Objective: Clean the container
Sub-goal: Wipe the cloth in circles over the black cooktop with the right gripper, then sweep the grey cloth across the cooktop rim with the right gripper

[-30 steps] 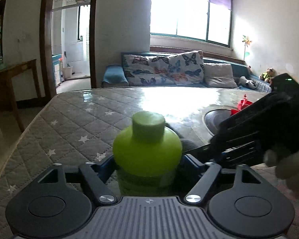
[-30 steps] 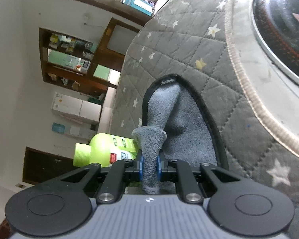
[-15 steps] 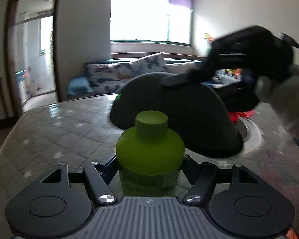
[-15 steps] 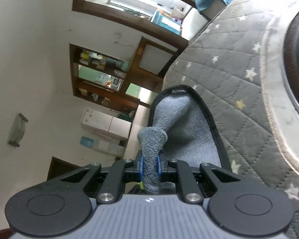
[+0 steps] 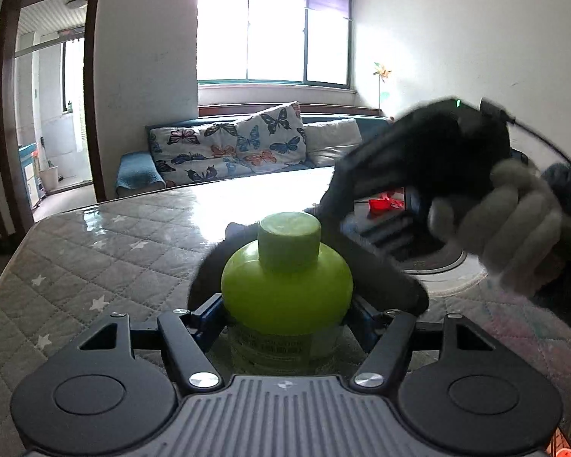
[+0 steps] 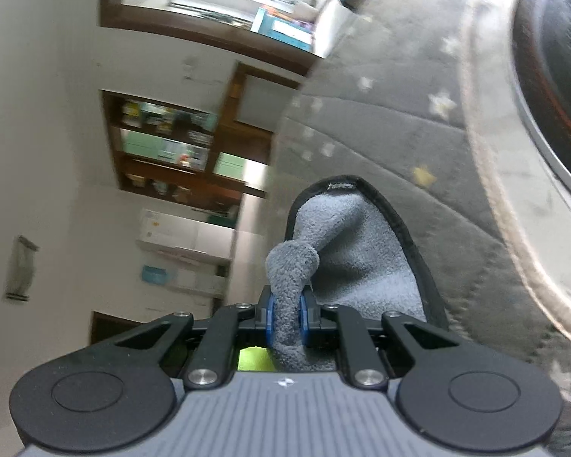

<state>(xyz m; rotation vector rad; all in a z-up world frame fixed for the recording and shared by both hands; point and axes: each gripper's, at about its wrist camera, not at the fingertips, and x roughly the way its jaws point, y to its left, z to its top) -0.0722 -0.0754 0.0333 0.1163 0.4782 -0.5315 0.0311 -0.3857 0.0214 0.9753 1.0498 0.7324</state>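
Observation:
A lime-green bottle (image 5: pixel 287 285) with a green cap stands upright between the fingers of my left gripper (image 5: pixel 287 318), which is shut on its body. My right gripper (image 6: pixel 287 318) is shut on a folded grey cloth (image 6: pixel 346 251) with a dark border. In the left wrist view the right gripper's black body (image 5: pixel 418 160), held in a gloved hand (image 5: pixel 514 236), hovers just behind and to the right of the bottle. The cloth's dark side (image 5: pixel 380 278) hangs against the bottle's far side. A sliver of green bottle (image 6: pixel 253 358) shows under the right gripper.
A grey quilted star-pattern table cover (image 5: pixel 95 251) spreads under everything. A round dark inset with a metal rim (image 5: pixel 437 259) lies in the table on the right, with something red (image 5: pixel 384 203) behind it. A sofa with butterfly cushions (image 5: pixel 240 148) stands beyond the table.
The right gripper rose with the cloth from the table, swung high over the bottle, and has come down so the cloth hangs close behind the bottle. The bottle stayed in my left gripper's grip.

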